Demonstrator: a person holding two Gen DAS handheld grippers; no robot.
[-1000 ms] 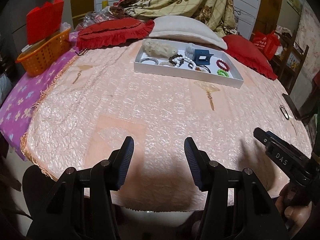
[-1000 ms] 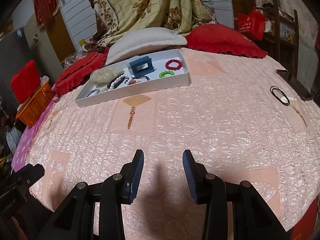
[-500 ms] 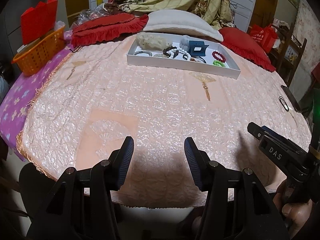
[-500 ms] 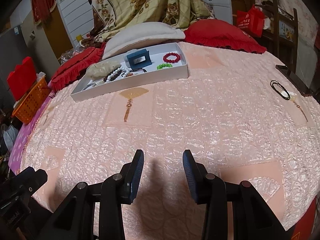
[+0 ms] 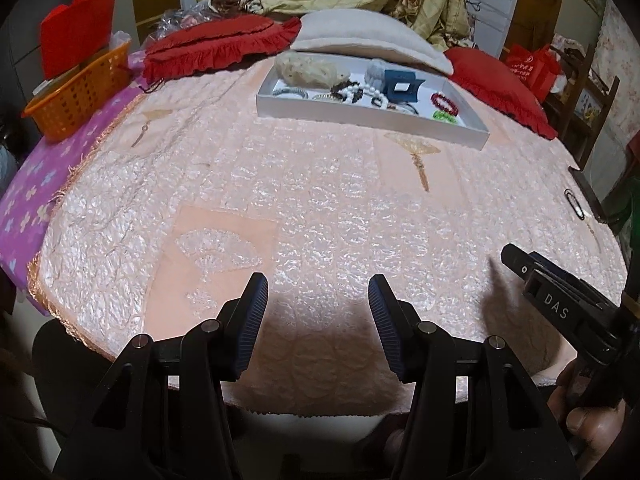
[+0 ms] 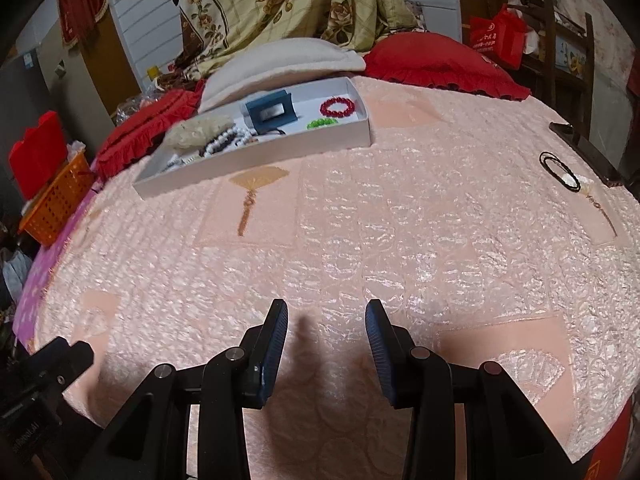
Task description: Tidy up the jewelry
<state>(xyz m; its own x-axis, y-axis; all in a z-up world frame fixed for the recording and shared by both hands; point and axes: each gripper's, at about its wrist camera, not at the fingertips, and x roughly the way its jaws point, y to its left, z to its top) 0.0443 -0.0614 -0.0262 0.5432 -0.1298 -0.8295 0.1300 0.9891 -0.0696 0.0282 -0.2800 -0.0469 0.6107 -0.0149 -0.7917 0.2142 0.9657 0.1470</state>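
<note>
Resting at the far side of a pink quilted bed, a shallow white tray [image 6: 256, 158] is seen holding most of the jewelry: a red bead bracelet [image 6: 337, 107], a green bead bracelet [image 6: 321, 123], a pearl strand [image 6: 226, 138] and a blue gift box [image 6: 270, 112]. One black cord bracelet [image 6: 559, 170] is left lying alone near the bed's right edge, well apart from the tray.

Both claws are held low over the near bedspread. The left claw [image 5: 318, 286] is spread and empty; the right claw [image 6: 326, 312] is likewise parted with nothing between its pads.

The stray bracelet is judged the likely next pick. It is best approached by the right claw, with the pads lowered astride the thin cord so the quilt is not pinched.

"DAS" is readable on the right claw's side [image 5: 556, 306] in the left wrist view.
</note>
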